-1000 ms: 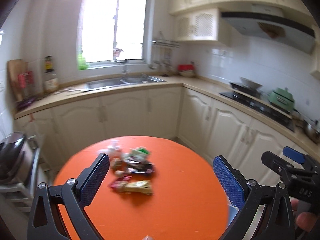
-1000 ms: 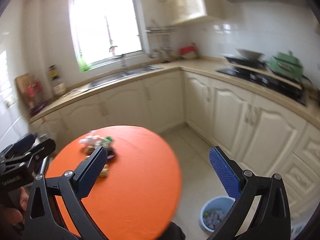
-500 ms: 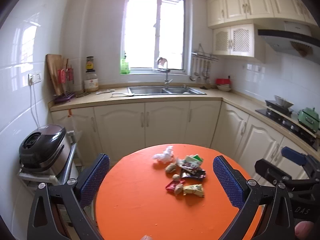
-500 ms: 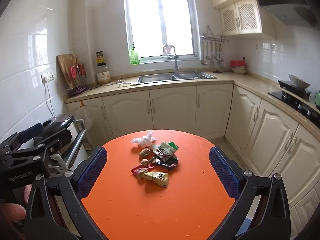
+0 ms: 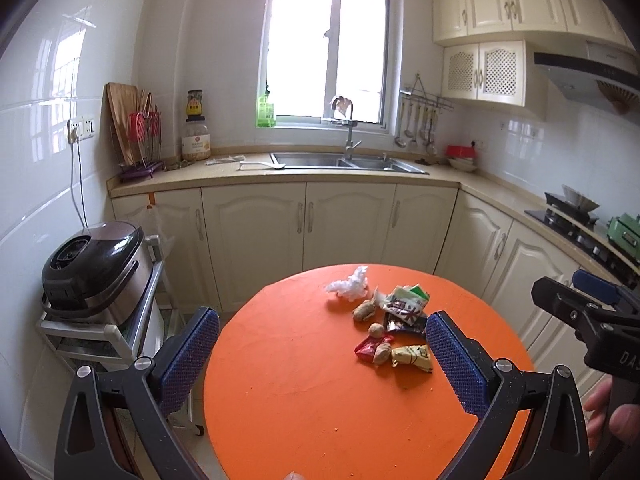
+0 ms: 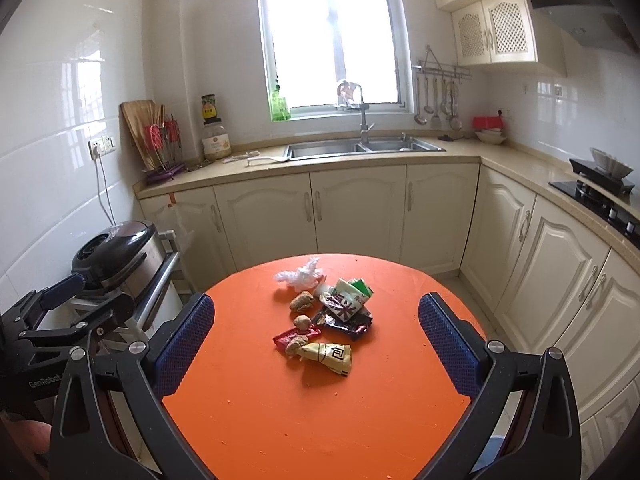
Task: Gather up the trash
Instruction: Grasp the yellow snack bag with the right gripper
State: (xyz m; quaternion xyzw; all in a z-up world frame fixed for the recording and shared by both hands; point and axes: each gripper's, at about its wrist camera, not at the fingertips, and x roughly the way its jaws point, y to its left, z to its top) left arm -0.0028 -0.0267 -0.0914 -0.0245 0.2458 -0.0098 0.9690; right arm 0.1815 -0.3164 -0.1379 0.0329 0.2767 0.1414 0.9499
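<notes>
A: Two grippers logged. Left gripper: fingers spread wide, nothing held, hovering over the near left part of the round orange surface. Right gripper: fingers equally wide, nothing held, above the near half of the same surface.

B: Trash, location?

A: One loose cluster, far of centre, all lying on the surface. Crumpled white tissue farthest; green-and-white wrapper over a dark wrapper to the right; brown lumps among them; red wrapper and yellow packet nearest.

B: Edges and room?

A: Cluster sits well in from the rim on every side. Bare orange lies near and left of it, with only small crumbs. Left of the surface, a rice cooker on a white trolley stands near the rim. Cream cabinets run along the far and right sides, floor showing between them and the rim.
</notes>
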